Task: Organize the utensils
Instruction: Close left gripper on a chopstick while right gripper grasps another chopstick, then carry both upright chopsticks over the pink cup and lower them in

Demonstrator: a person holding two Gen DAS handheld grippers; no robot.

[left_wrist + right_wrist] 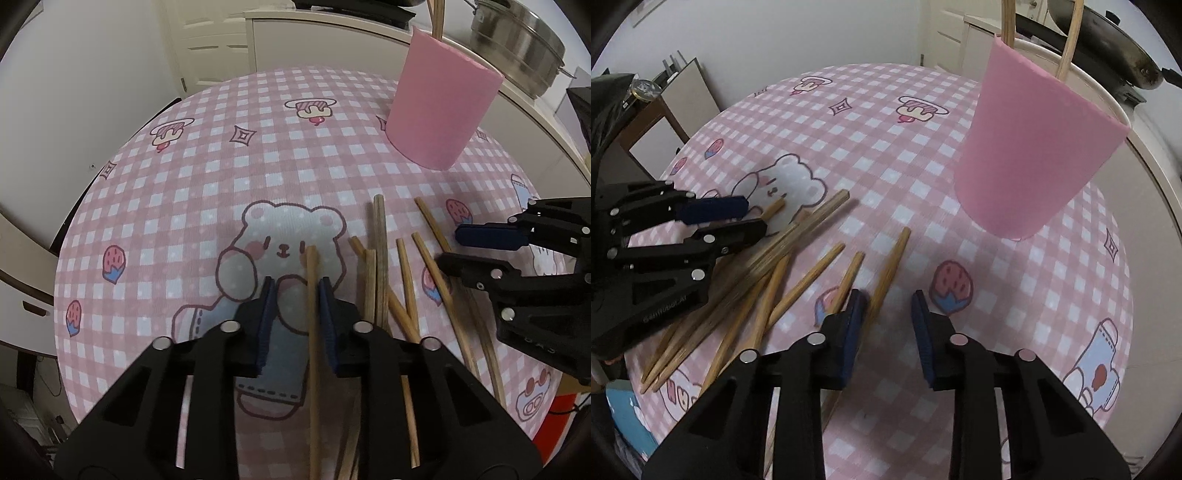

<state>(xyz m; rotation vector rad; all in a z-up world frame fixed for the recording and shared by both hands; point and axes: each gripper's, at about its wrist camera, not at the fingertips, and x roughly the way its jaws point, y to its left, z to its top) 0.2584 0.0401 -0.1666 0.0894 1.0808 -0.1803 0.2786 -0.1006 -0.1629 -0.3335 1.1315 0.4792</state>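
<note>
Wooden chopsticks (380,258) lie loose on the desk (207,192), near the pink cup (439,103). Left gripper (295,291) fingers are narrow around one chopstick (313,295), touching only one pad. Right gripper (889,302) fingers are narrow, one chopstick (890,262) between them, not pressed.

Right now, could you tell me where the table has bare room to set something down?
Free cloth lies left of the pink cup, across the far and left side of the checked tablecloth, beyond the bear print. A smaller patch lies right of the right gripper. The near middle is crowded: the loose chopsticks and the left gripper.
</note>
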